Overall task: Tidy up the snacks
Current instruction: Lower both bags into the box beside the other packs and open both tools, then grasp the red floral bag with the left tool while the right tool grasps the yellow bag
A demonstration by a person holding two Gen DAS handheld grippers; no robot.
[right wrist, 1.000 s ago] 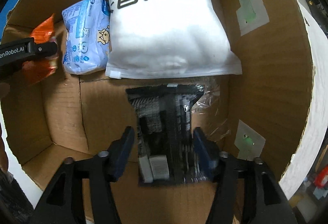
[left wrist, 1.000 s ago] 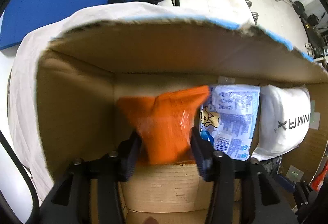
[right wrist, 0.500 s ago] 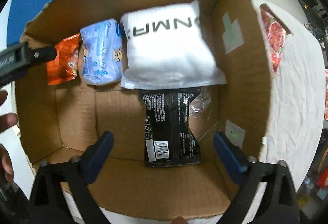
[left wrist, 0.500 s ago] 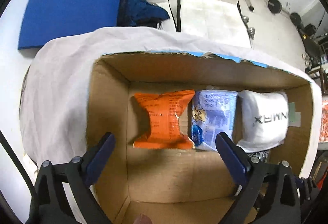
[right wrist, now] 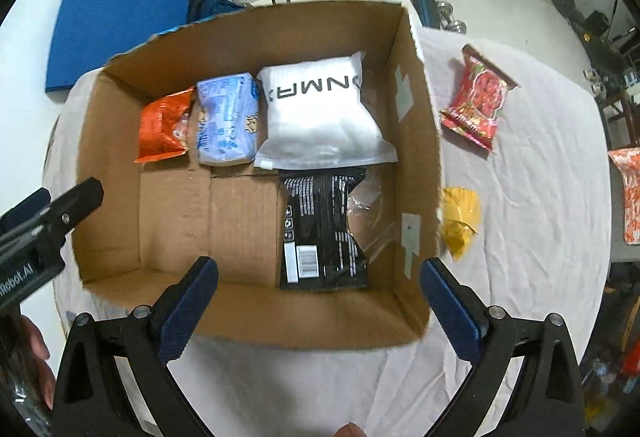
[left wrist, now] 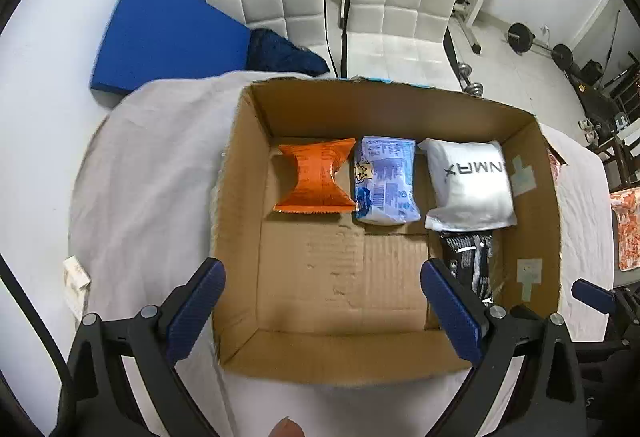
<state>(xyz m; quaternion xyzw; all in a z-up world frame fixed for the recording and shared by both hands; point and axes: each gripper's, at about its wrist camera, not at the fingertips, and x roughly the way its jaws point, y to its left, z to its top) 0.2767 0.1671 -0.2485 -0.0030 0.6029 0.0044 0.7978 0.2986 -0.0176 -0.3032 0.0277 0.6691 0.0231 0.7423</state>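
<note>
A: Both your tongs, left and right, now stand wide apart and empty at the bottom of each frame, lifted clear of the box.

B: So you've let go?

A: Yes. The black pack you released lies mid-frame; the orange pack sits at the back row's left, beside the blue and white ones.

B: What's left?

A: The yellow and red packs lie on the desk, right of the box.
</note>
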